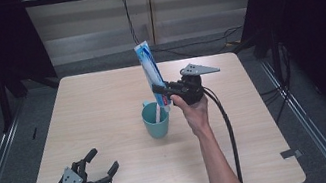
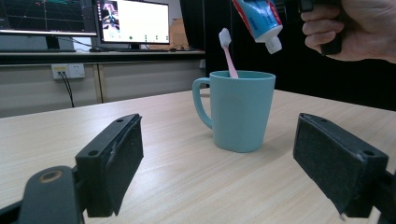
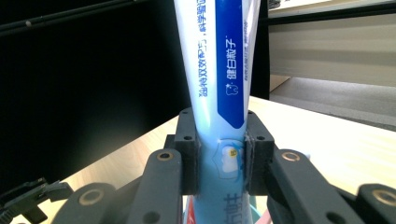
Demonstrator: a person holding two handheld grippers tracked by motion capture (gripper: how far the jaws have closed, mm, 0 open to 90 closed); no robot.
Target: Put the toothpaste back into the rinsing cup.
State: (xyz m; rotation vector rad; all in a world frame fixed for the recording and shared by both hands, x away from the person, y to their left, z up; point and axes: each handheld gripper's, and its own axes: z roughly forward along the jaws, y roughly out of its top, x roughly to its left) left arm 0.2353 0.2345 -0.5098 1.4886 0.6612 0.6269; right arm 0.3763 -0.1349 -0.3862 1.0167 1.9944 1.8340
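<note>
— Where was my right hand-held gripper (image 1: 163, 91)?
— Raised over the teal plastic mug (image 1: 156, 121), pinching the blue-and-white toothpaste tube (image 1: 149, 68) cap-down.
— And the left hand-held gripper (image 1: 102, 169)?
— Low at the worktop's (image 1: 103, 107) near corner, jaws spread.

Teal mug (image 1: 156, 121), pink toothbrush (image 2: 228, 53), blue-and-white toothpaste tube (image 1: 151, 73).

Lower left of the high view: the left black two-jaw gripper (image 1: 104, 168) carries a grey three-cornered plate with screws. At centre, the right black gripper (image 1: 162, 93) bears the same plate and trails a thick black cable. Forearms are bare, sleeveless. Flat black pads (image 2: 126, 154) line the jaws.
</note>
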